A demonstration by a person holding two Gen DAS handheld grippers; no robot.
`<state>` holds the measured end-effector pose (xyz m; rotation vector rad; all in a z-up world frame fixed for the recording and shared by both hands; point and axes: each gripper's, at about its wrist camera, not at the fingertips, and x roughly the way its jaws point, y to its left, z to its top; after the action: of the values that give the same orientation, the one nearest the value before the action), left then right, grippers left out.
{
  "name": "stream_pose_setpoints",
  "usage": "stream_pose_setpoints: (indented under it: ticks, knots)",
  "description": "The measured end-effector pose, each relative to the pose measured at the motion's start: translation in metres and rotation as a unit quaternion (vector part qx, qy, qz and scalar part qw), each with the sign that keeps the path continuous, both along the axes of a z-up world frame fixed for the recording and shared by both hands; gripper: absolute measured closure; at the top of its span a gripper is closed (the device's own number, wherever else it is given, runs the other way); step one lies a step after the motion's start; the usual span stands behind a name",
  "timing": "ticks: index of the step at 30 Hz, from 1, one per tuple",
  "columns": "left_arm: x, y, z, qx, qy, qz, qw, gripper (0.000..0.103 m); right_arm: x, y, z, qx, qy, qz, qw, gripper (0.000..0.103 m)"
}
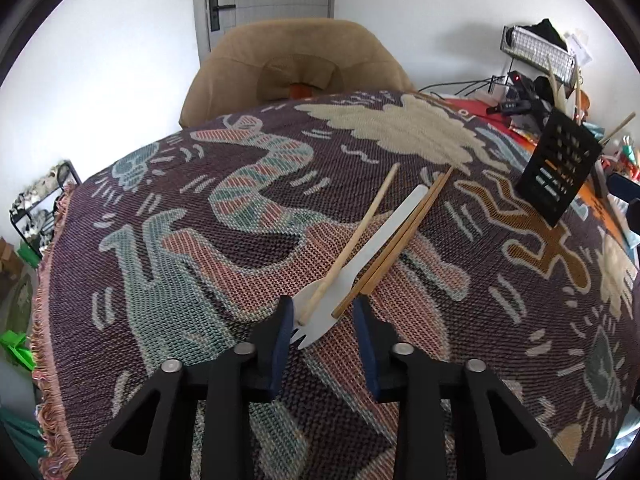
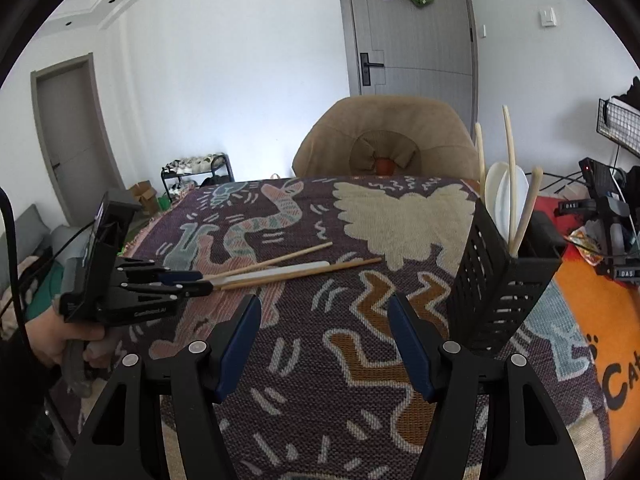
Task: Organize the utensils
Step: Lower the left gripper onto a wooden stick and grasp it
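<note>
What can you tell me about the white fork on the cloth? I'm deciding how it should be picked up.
The white fork looks like flat, matte plastic, with a long straight handle and short tines. It lies flat on the patterned cloth, tines toward the left claw and handle pointing away toward the black utensil holder. A pale chopstick lies across its head, and a brown pair of chopsticks lies along its handle. Its tined end sits between the claw's fingers, whose pads don't visibly press it.

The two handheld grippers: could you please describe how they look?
Both are black plastic with silver pivot screws and dark blue finger pads. The left gripper carries a boxy black housing, small white lettering and a black cable. The right gripper shows angular cut-out arms. A dark sleeve covers the left arm.
</note>
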<state>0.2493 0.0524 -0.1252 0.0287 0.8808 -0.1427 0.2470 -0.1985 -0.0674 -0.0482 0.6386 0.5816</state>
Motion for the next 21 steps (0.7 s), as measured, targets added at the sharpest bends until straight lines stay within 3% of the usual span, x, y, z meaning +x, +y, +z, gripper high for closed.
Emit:
stream_pose_setpoints:
  ticks: [2,8,15,21]
  knots:
    - [0.001,-0.001,-0.001,-0.001,0.001,-0.003,1.0000,0.092,0.001,-0.002,-0.001,0.002,0.003,-0.001,1.000,0.038]
    - [-0.011,-0.001,0.013,-0.014,-0.024,-0.012,0.9995,0.097,0.007,0.002,-0.001,0.001,0.012,0.006,1.000,0.038]
    - [-0.026,0.006,0.028,-0.033,-0.042,-0.011,0.9985,0.098,0.015,0.035,0.000,-0.034,0.007,0.045,0.998,0.038]
    - [-0.043,0.020,0.050,-0.054,-0.071,0.008,0.9960,0.098,0.023,0.084,-0.009,-0.072,0.008,0.119,0.990,0.039]
